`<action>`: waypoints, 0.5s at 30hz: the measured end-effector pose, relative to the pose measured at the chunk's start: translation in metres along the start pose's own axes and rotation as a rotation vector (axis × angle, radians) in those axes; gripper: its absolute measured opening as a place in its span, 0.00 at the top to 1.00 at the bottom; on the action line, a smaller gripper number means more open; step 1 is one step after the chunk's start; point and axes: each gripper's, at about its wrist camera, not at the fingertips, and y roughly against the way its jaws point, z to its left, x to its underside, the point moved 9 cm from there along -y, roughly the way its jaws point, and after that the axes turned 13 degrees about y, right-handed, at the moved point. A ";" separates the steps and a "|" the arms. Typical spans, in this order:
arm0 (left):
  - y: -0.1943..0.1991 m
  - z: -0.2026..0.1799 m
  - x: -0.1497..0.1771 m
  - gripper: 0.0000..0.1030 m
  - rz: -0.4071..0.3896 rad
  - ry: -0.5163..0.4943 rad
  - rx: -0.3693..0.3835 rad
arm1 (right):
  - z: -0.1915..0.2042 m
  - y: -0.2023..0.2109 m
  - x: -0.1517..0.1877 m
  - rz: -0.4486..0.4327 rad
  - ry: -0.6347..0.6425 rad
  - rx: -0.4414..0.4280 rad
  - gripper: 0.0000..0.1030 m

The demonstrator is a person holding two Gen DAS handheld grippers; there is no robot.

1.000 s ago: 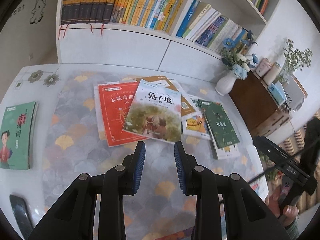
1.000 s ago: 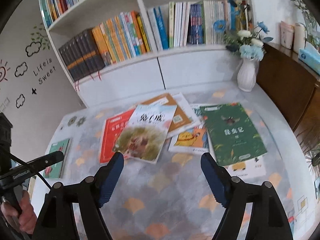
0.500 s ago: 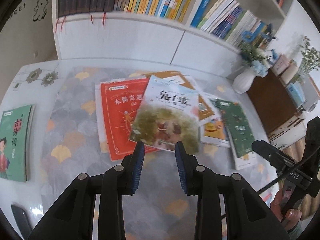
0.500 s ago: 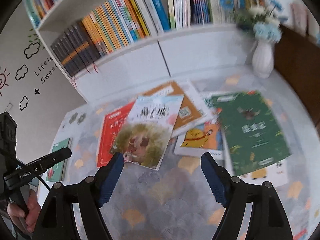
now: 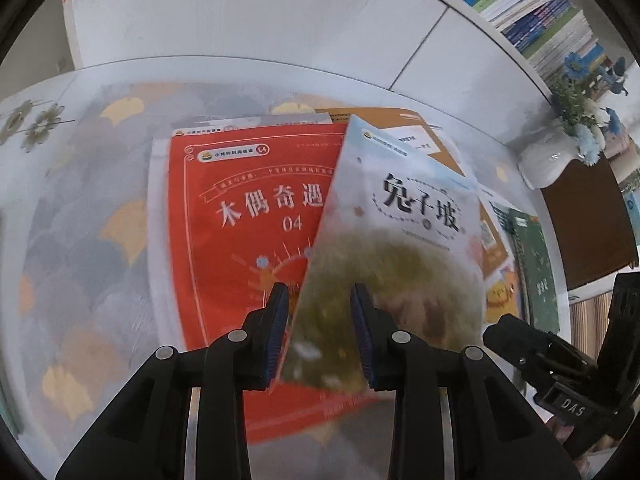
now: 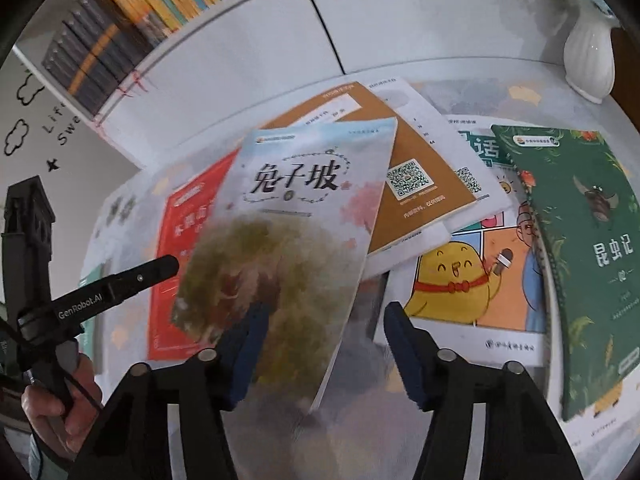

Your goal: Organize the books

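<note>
My left jaws (image 5: 320,336) stand narrowly apart astride the near left corner of the pale picture book (image 5: 400,240); my right jaws (image 6: 324,352), just closing, bracket its near right edge without pressing. It looks thin, light and floppy, so I'd pinch near the spine. It tops the red book (image 5: 240,240) on the worktop (image 5: 72,240); bare room lies left, other books crowd right.

white cabinet (image 5: 248,16), patterned tabletop (image 5: 80,208), white vase (image 6: 590,56), wall decals (image 6: 24,136)
</note>
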 end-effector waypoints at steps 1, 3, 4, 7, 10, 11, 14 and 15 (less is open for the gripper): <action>-0.003 0.000 -0.001 0.72 0.000 -0.004 0.000 | -0.002 -0.004 -0.001 0.006 -0.006 0.004 0.45; -0.010 0.000 -0.002 0.72 0.011 -0.006 -0.002 | -0.006 -0.013 0.000 0.017 -0.018 0.015 0.45; -0.013 -0.001 -0.002 0.72 0.020 -0.005 0.002 | -0.007 -0.017 0.000 0.023 -0.023 0.016 0.45; -0.019 -0.004 0.001 0.72 0.030 -0.010 0.023 | -0.006 -0.022 -0.002 0.021 -0.011 0.008 0.47; -0.019 -0.007 0.005 0.72 0.060 -0.005 0.067 | 0.004 -0.026 -0.001 0.043 0.000 -0.052 0.46; -0.018 -0.006 0.007 0.72 0.068 -0.001 0.077 | 0.004 -0.026 0.001 0.048 0.005 -0.039 0.46; -0.010 -0.005 0.022 0.72 0.094 0.012 0.114 | 0.007 -0.018 0.006 0.048 0.038 -0.015 0.46; -0.008 -0.004 0.028 0.72 0.098 0.014 0.119 | 0.009 -0.013 0.009 0.045 0.044 -0.021 0.46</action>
